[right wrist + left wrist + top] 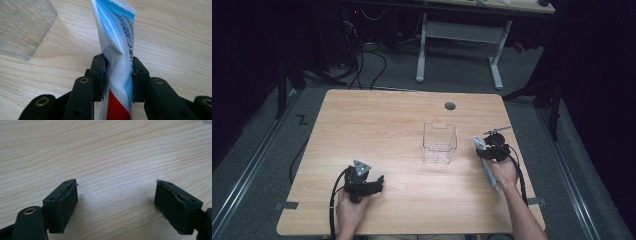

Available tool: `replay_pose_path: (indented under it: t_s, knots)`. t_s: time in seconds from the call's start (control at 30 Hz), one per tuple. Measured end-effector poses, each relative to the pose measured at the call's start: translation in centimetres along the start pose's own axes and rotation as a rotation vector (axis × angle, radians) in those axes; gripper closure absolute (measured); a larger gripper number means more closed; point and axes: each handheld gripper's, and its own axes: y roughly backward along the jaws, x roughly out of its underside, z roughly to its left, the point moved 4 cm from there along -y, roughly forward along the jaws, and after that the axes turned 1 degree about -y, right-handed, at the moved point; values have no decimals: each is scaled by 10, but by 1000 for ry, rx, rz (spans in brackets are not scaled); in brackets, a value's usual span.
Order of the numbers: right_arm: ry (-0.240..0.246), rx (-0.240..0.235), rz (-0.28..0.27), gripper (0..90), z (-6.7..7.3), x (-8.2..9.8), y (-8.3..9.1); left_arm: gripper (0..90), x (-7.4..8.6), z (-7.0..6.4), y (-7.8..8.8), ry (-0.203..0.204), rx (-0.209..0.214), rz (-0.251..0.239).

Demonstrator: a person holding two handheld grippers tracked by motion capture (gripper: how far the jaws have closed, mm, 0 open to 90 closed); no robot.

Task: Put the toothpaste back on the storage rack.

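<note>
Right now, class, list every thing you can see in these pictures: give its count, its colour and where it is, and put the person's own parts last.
toothpaste tube: one, white and blue with a red patch, lying at the table's right side, clamped between the jaws of the right hand-held gripper.
clear plastic box: one, see-through, open-topped, standing right of the table's middle, apart from the tube.
table: one, light wood, with a round hole near its far edge.
white-legged desk: one, on the floor beyond the table.
cables: several, black, on the floor at the far left.
left hand-held gripper: one, black, jaws wide apart over bare wood, near the left front.
right hand-held gripper: one, black, shut on the tube.
forearms: two, entering from the bottom edge.
</note>
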Motion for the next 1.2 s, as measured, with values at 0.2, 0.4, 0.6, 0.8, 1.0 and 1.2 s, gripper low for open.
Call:
replay_pose_path:
  t_s: [0.2, 0.4, 0.6, 0.8, 1.0, 1.2]
  knots:
    - [-3, -30, -49, 706, -1, 1, 15, 193, 0, 0, 0, 0, 0, 0]
    - [-6, -66, -86, 715, 0, 2, 27, 193, 0, 0, 0, 0, 0, 0]
    - [-4, -91, -124, 719, 4, 4, 39, 193, 0, 0, 0, 0, 0, 0]
    - [9, -121, -166, 720, 8, 6, 54, 193, 0, 0, 0, 0, 0, 0]
    - [9, -143, -209, 718, 10, 7, 62, 193, 0, 0, 0, -1, 0, 0]
    - [17, -164, -238, 719, 16, 8, 70, 193, 0, 0, 0, -1, -1, 0]
